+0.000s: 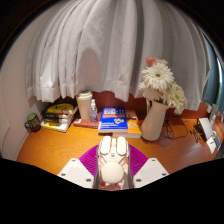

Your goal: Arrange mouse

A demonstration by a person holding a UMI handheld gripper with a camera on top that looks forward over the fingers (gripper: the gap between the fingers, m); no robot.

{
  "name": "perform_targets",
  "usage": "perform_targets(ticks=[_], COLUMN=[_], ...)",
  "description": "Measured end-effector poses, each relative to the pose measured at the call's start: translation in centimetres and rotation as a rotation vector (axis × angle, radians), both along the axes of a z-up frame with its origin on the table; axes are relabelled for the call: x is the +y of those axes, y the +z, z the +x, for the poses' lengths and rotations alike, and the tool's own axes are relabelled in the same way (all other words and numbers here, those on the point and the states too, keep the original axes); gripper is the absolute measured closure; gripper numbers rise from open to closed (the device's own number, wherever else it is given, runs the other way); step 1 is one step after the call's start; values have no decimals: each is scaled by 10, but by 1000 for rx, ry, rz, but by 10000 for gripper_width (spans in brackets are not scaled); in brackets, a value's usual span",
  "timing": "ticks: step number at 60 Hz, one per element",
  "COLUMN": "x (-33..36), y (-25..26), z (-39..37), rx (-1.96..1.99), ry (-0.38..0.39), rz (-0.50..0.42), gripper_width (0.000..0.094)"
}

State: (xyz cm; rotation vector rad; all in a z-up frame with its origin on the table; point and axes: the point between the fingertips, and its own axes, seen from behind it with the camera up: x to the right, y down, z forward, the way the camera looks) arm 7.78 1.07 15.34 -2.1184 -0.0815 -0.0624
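A white computer mouse [112, 160] sits between my gripper's [112, 165] two fingers, its buttons and wheel pointing away from me. The purple pads [91, 155] press on both of its sides. The mouse is held above the wooden desk [60, 148], near its front edge.
Beyond the fingers lie blue books [118, 122]. A white vase of white flowers [156, 105] stands at the right. A white bottle [85, 105], a small bottle [94, 110] and a stack of books [58, 114] stand at the left. A white curtain [110, 50] hangs behind.
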Motion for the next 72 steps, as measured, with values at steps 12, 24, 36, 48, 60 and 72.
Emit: perform_targets(ticks=[12, 24, 36, 48, 60, 72], x=[-10, -19, -13, -23, -47, -110], y=[-106, -166, -165, -159, -79, 5], z=[-11, -22, -22, -27, -40, -60], rx=[49, 70, 80, 38, 25, 48], ry=[31, 40, 31, 45, 2, -42], rz=[-163, -244, -195, -252, -201, -131], gripper_width=[543, 522, 406, 72, 74, 76])
